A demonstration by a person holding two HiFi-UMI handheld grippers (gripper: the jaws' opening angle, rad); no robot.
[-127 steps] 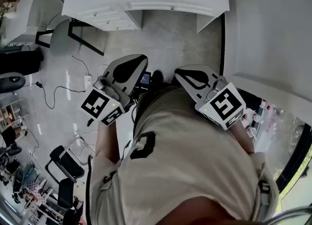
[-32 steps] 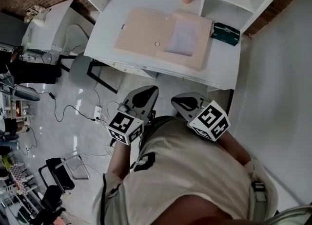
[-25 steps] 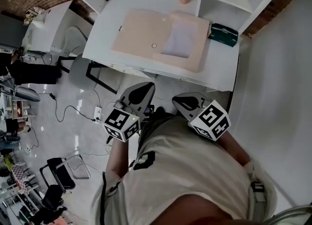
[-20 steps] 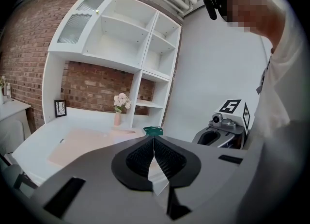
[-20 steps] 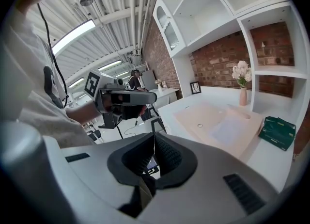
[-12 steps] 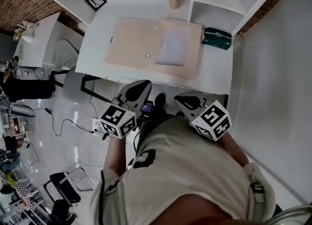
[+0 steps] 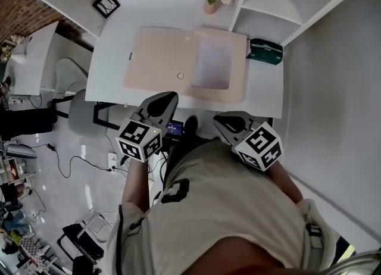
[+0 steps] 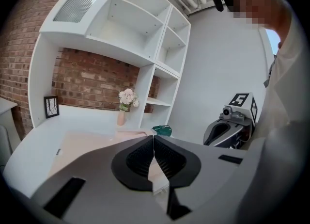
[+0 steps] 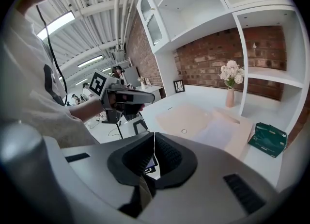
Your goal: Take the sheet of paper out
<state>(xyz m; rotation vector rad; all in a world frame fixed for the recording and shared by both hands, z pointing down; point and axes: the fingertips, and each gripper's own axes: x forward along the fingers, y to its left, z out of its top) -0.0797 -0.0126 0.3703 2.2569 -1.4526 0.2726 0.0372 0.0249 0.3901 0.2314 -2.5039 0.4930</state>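
Front edge of the white bench (image 7: 106,84) is wide open, nothing standing along it, so coming in from the near side is easy. The open beige card folder (image 7: 158,59) lies flat across the middle with the pale sheet of paper (image 7: 212,64) flat in its right half, so there's clear air over both.

Stuff to dodge:
- The white shelf unit (image 7: 262,12) boxes in the right rear.
- A dark green box (image 7: 265,52) sits just beside the folder's right edge.
- A pink vase of flowers (image 7: 209,6) stands just behind the folder's far edge.
- A small black picture frame (image 7: 106,5) is well off at the back left.
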